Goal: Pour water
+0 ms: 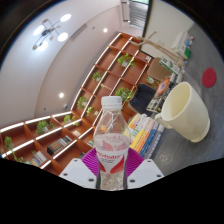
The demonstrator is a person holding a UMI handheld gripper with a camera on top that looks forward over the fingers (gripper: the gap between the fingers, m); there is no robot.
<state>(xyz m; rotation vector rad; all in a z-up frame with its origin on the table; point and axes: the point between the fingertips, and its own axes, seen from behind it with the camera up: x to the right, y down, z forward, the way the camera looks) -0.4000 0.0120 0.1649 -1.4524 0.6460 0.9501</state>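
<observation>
A clear plastic water bottle [112,140] with a white cap and a red-and-white label stands upright between my fingers. My gripper [112,168] is shut on the bottle, with the magenta pads [91,162] pressing on its label from both sides, and holds it lifted. A cream-coloured cup [183,109] with a handle stands to the right, just beyond the bottle, its open mouth facing the bottle. The bottle's base is hidden below the fingers.
A grey table top [190,150] lies under the cup. Colourful books or boxes [147,128] lie between the bottle and the cup. Wooden shelves with green plants [110,75] fill the wall beyond. A red round thing [208,77] lies at the far right.
</observation>
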